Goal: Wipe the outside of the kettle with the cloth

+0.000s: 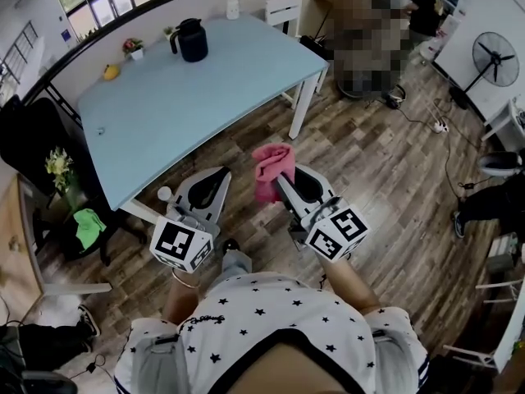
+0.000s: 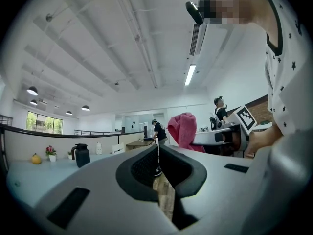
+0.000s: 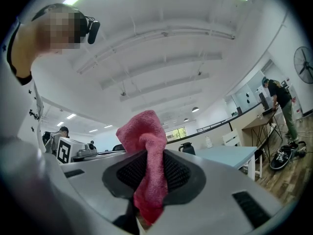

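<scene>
Two risks to log.

1. Loss of the cloth [image 1: 273, 169] on the way to the kettle [image 1: 192, 39], or during the wipe. Pinched only at a narrow waist, with a loose bunch beyond the jaws and a short tail behind. Likely to slip out under drag against the kettle wall.
2. Shoving or tipping the kettle. Standing free and unbraced near the far edge of the counter [image 1: 205, 97], upper left of the head view. Left tool [image 1: 220, 175] empty and well apart from it. Probably worth steadying the kettle with that tool before pressing.

Right tool [image 1: 283, 180]: closed on the pink cloth, jaws nearly together with only the fabric between them. Touching nothing else. Centre of the head view, over the wood floor [image 1: 369, 179], short of the counter's near edge.

Left tool: jaws together, nothing between them. Strip of floor visible through the slot behind the tips. Touching nothing. Just left of the right tool in the head view.

Kettle: dark, upright, on the counter, well apart from both tools. Wipe not yet begun, judging by the gap.
</scene>
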A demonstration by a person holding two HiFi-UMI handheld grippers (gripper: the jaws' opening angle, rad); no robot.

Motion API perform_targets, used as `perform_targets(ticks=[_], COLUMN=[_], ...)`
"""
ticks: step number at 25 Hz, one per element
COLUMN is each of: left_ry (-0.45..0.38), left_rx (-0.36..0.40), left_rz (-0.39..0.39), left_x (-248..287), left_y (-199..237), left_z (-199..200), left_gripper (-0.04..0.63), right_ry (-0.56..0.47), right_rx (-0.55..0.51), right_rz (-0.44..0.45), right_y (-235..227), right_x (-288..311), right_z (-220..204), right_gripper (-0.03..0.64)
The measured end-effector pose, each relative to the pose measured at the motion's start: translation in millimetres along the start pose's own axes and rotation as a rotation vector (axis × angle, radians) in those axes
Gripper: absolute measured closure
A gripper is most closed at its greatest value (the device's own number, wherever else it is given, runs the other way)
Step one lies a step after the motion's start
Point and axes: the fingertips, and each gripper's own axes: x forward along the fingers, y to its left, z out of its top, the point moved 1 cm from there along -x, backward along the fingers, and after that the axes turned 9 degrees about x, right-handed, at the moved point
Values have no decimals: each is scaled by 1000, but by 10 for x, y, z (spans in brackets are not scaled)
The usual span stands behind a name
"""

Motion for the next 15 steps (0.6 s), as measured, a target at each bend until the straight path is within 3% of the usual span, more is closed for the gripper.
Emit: perform_targets(ticks=[15], left_ry=[0], left_rx=[-41], left_rz=[-41], left_x=[383], left_y=[931], left_z=[-226], left_gripper=[565], right_ry=[27], right_rx=[16], right_rz=[-62], right_y=[-316], right_x=[928], right_z=[37], right_gripper=[521])
